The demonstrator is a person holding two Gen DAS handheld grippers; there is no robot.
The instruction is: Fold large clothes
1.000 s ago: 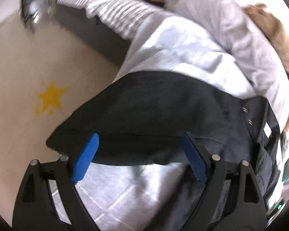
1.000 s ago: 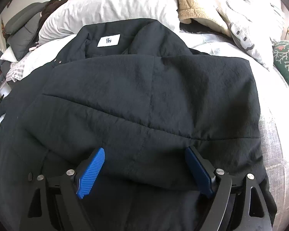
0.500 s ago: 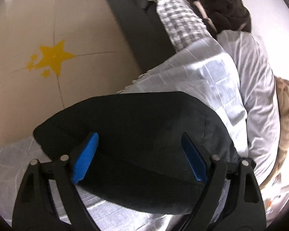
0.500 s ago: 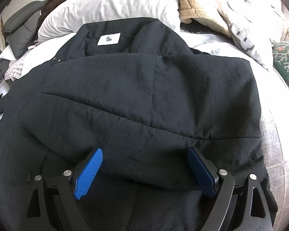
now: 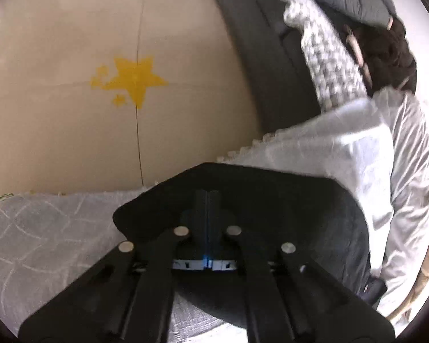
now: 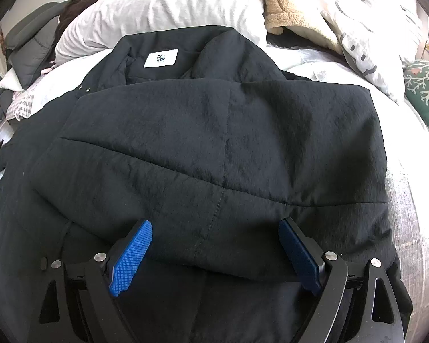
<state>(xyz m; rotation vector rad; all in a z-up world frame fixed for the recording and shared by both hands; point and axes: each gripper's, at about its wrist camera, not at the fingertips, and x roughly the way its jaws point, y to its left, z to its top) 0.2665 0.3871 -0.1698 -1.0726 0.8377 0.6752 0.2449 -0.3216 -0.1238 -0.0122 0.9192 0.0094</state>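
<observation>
Black jacket (image 6: 214, 143) spread on the bed, one gripper closed, one wide open.
The left gripper (image 5: 207, 200) has just snapped its jaws together over the jacket's edge by the bedside; whether cloth is pinched is unclear. The right gripper (image 6: 214, 245) hovers, jaws wide, above the folded panel; beyond lie a white pillow (image 6: 171, 5) and the label (image 6: 160, 58).
</observation>
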